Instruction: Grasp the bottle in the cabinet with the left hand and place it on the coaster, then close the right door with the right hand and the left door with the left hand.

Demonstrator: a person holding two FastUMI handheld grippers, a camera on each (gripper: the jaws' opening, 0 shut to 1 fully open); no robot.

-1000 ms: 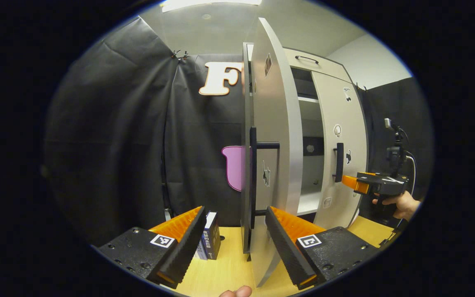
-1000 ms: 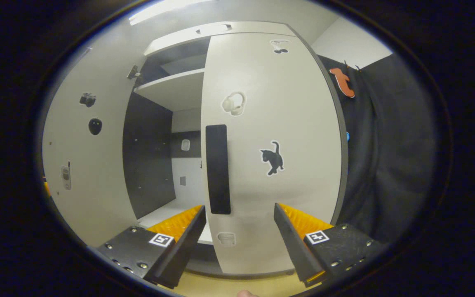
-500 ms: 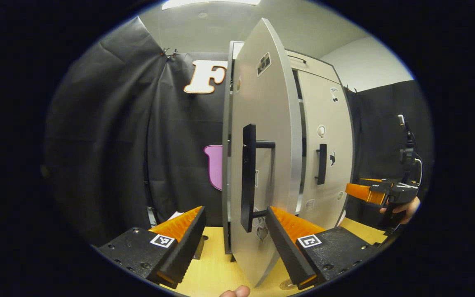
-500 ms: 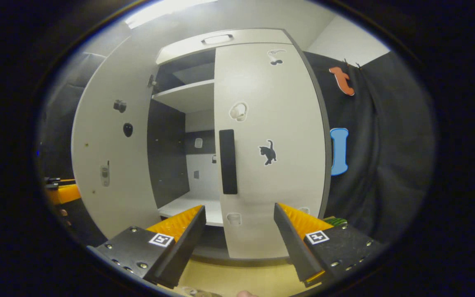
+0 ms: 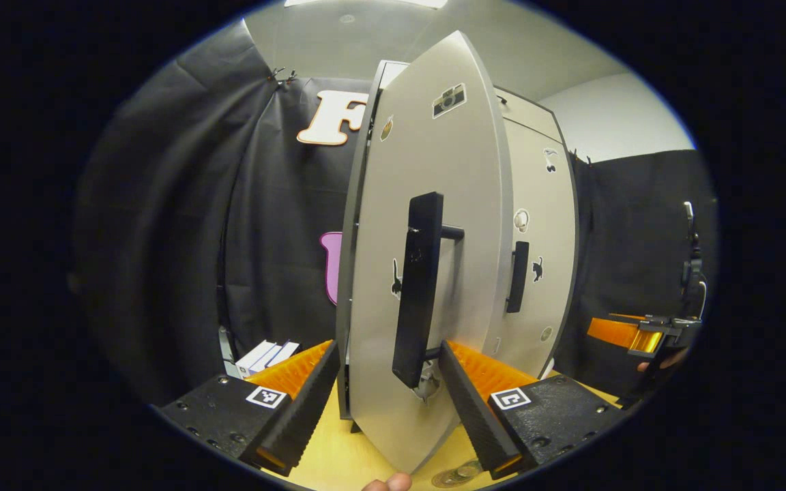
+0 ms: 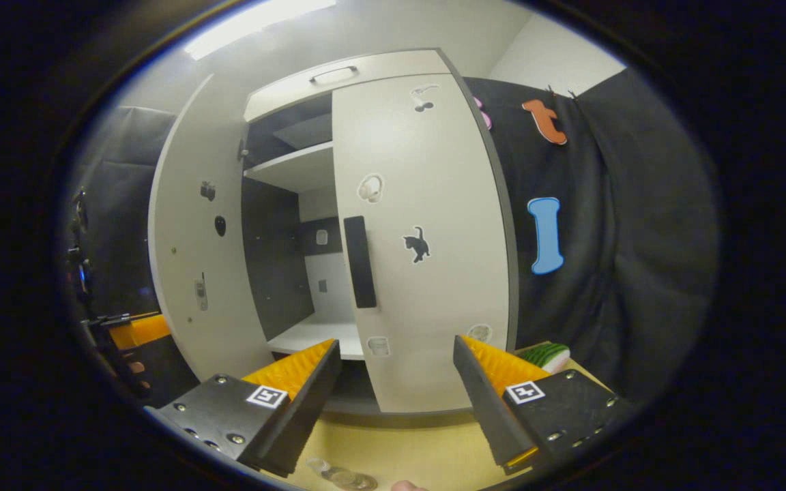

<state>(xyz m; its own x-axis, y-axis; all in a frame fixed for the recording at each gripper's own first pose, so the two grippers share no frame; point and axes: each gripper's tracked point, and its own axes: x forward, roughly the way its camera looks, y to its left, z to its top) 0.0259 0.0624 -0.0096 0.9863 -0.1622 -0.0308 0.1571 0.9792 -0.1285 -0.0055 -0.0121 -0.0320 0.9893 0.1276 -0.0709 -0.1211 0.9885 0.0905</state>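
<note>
1. Left side: the pale grey left cabinet door (image 5: 427, 286) stands partly open, swung out from the tall pale grey two-door cabinet (image 6: 328, 68). In the right gripper view a dark gap remains between this door (image 6: 192, 239) and the right one, with a white shelf (image 6: 290, 167) showing inside. Closing it looks to be the step in hand and the last one left.
2. The left tongs (image 5: 387, 395) sit low at that door, spread wide and holding nothing. Their fingers (image 5: 297, 402) straddle the door's lower edge, below the long black bar handle (image 5: 419, 286). Whether either finger touches the panel I cannot tell.
3. Middle: low on the pale wood counter (image 5: 366, 443), a clear rounded thing (image 6: 342, 477) lies at the edge of the right gripper view, possibly the bottle on its coaster, but too cut off to be sure. The visible cabinet compartment holds no bottle, so I judge that step done.
4. Right side: the pale grey right cabinet door (image 6: 427, 239), with a black cat sticker (image 6: 417, 244), lies flush with the frame and looks closed.
5. The right tongs (image 6: 393, 402) hang back from it, wide apart and empty, pointed at its lower half; in the left gripper view they (image 5: 621, 333) are well apart from the cabinet.
</note>
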